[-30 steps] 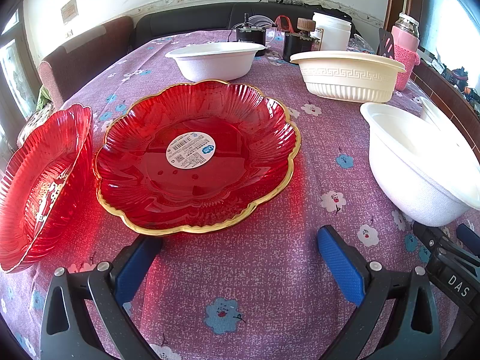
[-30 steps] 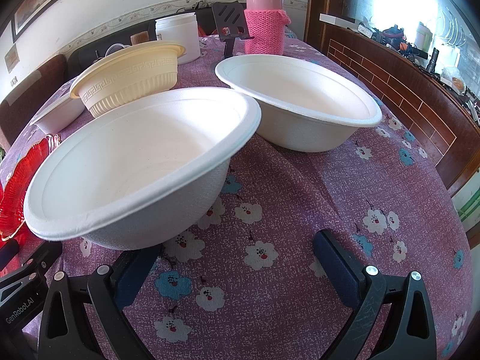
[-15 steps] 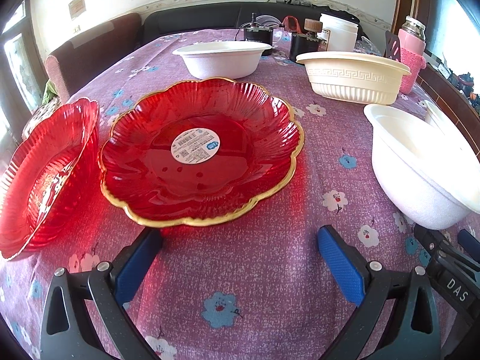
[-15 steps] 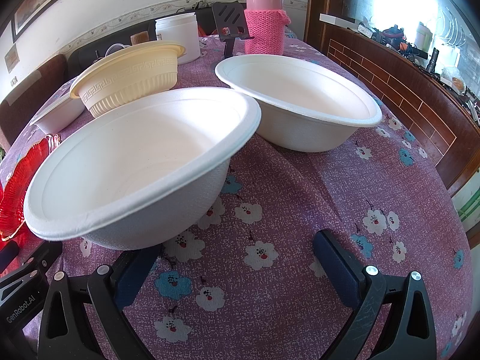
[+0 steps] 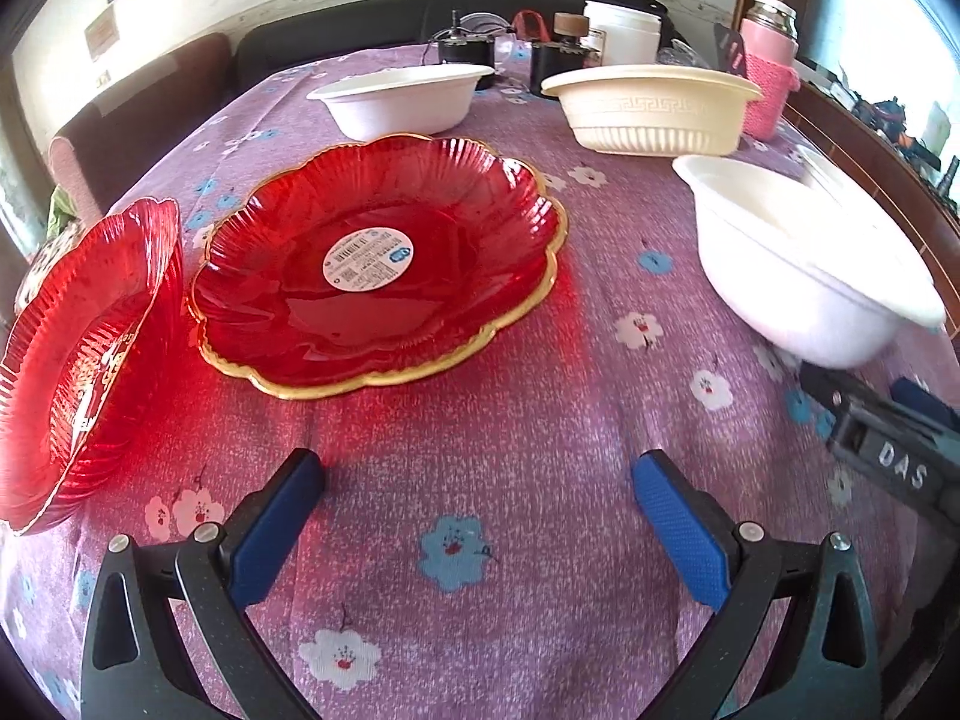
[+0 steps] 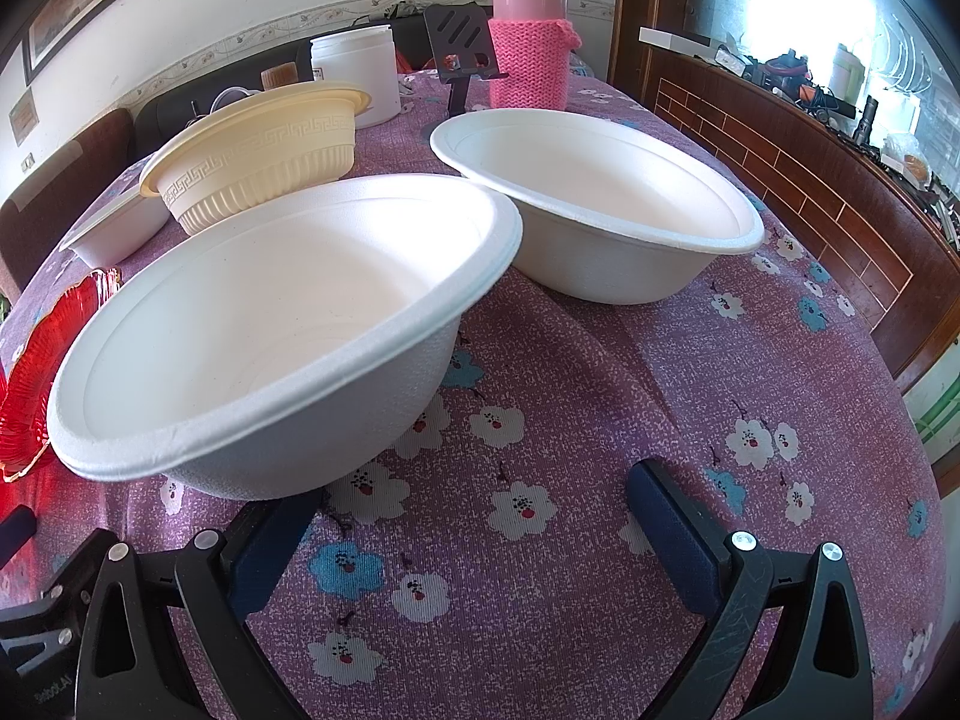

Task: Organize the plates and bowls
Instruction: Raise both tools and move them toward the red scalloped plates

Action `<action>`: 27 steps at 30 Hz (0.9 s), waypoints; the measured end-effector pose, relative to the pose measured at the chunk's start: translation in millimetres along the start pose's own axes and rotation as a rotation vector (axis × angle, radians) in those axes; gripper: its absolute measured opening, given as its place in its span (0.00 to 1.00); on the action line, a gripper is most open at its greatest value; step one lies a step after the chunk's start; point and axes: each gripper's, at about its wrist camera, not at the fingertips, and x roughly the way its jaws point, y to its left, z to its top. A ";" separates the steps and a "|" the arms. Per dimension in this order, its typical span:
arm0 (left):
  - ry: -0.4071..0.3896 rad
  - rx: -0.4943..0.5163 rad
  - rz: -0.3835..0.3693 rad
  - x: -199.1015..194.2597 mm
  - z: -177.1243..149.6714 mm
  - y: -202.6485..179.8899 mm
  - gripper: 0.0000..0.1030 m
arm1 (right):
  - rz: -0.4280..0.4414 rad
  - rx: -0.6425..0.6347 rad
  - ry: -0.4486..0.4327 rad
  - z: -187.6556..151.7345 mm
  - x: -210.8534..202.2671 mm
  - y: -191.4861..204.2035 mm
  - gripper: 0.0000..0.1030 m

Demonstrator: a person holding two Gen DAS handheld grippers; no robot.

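A red gold-rimmed plate point(image 5: 384, 276) with a round sticker lies flat on the purple flowered tablecloth. A second red plate point(image 5: 84, 354) lies at the left table edge. My left gripper point(image 5: 477, 492) is open and empty, low over the cloth in front of them. In the right wrist view a white foam bowl point(image 6: 270, 330) sits close ahead on the left, and a second white bowl point(image 6: 594, 204) stands behind it to the right. My right gripper point(image 6: 468, 510) is open and empty, just in front of the near bowl. That bowl also shows in the left wrist view point(image 5: 804, 264).
A cream patterned bowl point(image 5: 654, 108) and another white bowl point(image 5: 402, 99) stand farther back. A pink flask point(image 6: 528, 42), a white jar point(image 6: 354, 72) and a black stand point(image 6: 459, 48) are at the far end. A wooden ledge point(image 6: 840, 180) runs along the right.
The left gripper's view has drawn back and shifted right, so the red plates sit farther off and more to the left. The right gripper has not moved.
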 end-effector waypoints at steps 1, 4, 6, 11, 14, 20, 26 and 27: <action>-0.003 0.000 0.000 -1.4 -2.0 -0.1 1.00 | 0.000 0.000 0.000 0.1 0.1 0.1 0.99; -0.002 0.002 0.000 -2.1 -2.9 -0.5 1.00 | 0.000 0.000 0.000 0.0 0.0 0.0 0.99; 0.000 0.004 0.000 -2.3 -3.0 -0.9 1.00 | 0.004 0.007 0.003 0.1 -0.1 -1.1 0.99; 0.029 0.020 -0.008 -1.5 0.4 -1.4 1.00 | 0.034 -0.027 0.070 -2.1 -2.5 -4.5 0.99; 0.070 0.043 -0.091 -9.5 -2.7 4.0 0.99 | 0.052 -0.069 0.077 -8.4 -7.7 -4.6 0.99; -0.102 0.004 -0.237 -79.5 -19.7 31.3 0.91 | 0.056 -0.054 0.071 -28.1 -31.5 -17.0 0.99; -0.396 -0.018 -0.221 -194.3 -6.0 82.1 0.91 | 0.070 -0.087 -0.139 -46.7 -121.5 -38.3 0.99; -0.449 -0.035 -0.207 -216.7 0.4 93.0 0.91 | 0.065 -0.105 -0.191 -44.2 -141.3 -39.5 0.99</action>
